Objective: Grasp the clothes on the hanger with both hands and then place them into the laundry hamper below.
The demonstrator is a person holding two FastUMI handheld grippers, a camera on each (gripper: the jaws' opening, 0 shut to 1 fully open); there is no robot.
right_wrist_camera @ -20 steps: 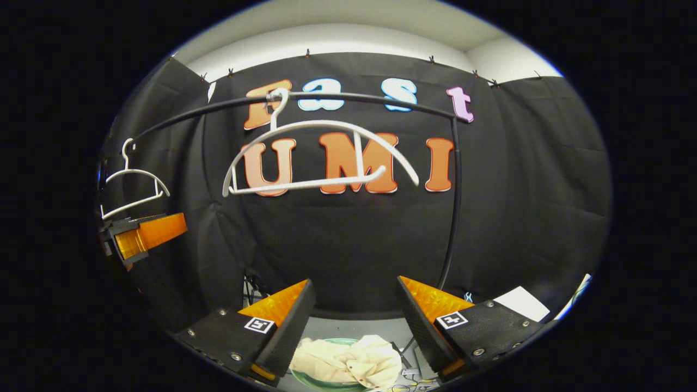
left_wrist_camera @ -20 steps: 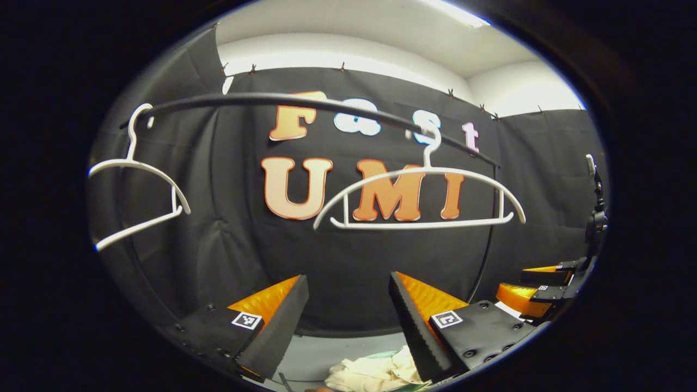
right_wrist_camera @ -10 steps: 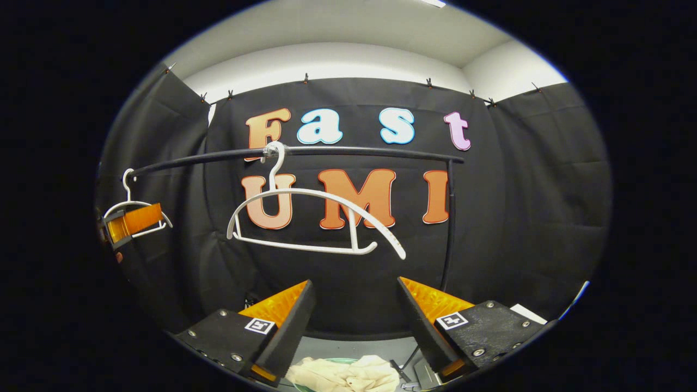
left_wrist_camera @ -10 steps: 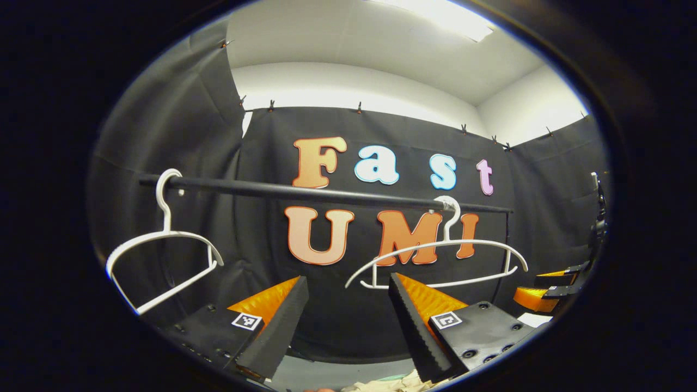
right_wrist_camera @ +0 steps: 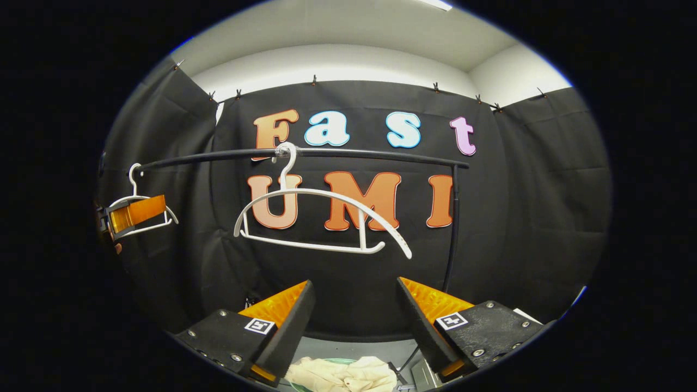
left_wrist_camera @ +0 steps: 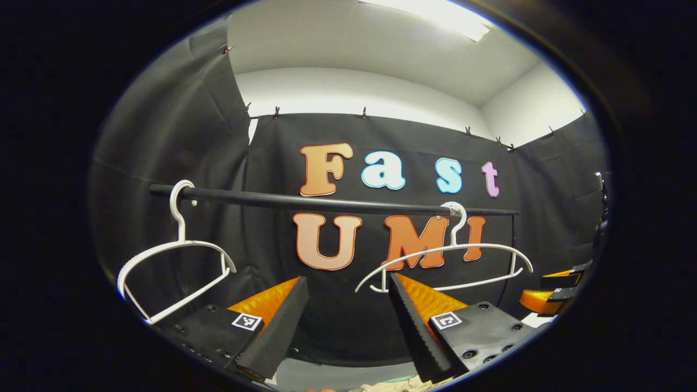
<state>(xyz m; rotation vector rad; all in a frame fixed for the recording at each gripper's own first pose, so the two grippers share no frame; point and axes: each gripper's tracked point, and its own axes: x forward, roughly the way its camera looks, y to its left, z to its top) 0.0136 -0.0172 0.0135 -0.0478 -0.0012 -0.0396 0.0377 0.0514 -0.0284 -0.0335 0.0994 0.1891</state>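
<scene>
Your left gripper [left_wrist_camera: 344,305] points at the black rail [left_wrist_camera: 326,204], its fingers spread wide with nothing between them. Your right gripper [right_wrist_camera: 355,310] is likewise wide apart and holds nothing.

The left gripper view shows two bare white hangers on the rail: the left hanger [left_wrist_camera: 174,272] near the rail's free end, turned at an angle, and the right hanger [left_wrist_camera: 444,267] near the rail's upright post. At the right edge of this view you see the right gripper's fingers [left_wrist_camera: 539,299], well apart from the hangers.

The right gripper view gives you the clearer look downward: the cream clothes [right_wrist_camera: 340,375] lie crumpled in the green hamper [right_wrist_camera: 337,361] directly below, between the fingers. In the left gripper view just a sliver of the clothes [left_wrist_camera: 392,386] appears at the bottom edge. The right gripper view also shows your left gripper's fingers [right_wrist_camera: 136,212] overlapping the far hanger.
</scene>
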